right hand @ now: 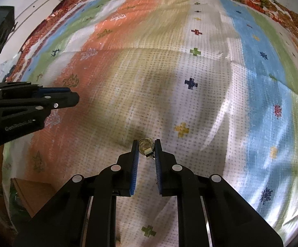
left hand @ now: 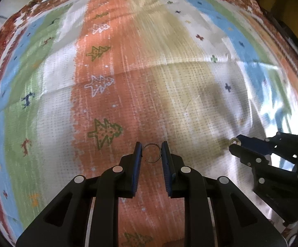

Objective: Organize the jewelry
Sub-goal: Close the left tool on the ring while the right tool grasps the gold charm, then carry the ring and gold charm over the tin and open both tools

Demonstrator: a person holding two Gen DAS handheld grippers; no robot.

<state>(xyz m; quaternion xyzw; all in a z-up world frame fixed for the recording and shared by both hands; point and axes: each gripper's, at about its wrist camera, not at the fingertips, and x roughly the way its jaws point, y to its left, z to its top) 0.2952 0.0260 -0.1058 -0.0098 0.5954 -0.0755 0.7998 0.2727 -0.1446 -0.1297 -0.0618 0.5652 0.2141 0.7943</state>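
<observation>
Over a striped tablecloth (left hand: 169, 82), left gripper (left hand: 151, 151) pinches a thin ring (left hand: 151, 153); right gripper (right hand: 146, 149) clamps a gold earring (right hand: 146, 146); keep both squeezes gentle, carrying level

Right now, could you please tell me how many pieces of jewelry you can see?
2. A thin silver ring sits between the left claw's fingertips, and a gold piece between the right claw's fingertips, both over the patterned cloth. Others may lie out of view.

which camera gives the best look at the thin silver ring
The left wrist view. The silver ring sits centered and close between the left gripper fingertips, its whole outline clear against the orange stripe. The right wrist view shows only that gripper from the side; the ring cannot be made out there.
</observation>
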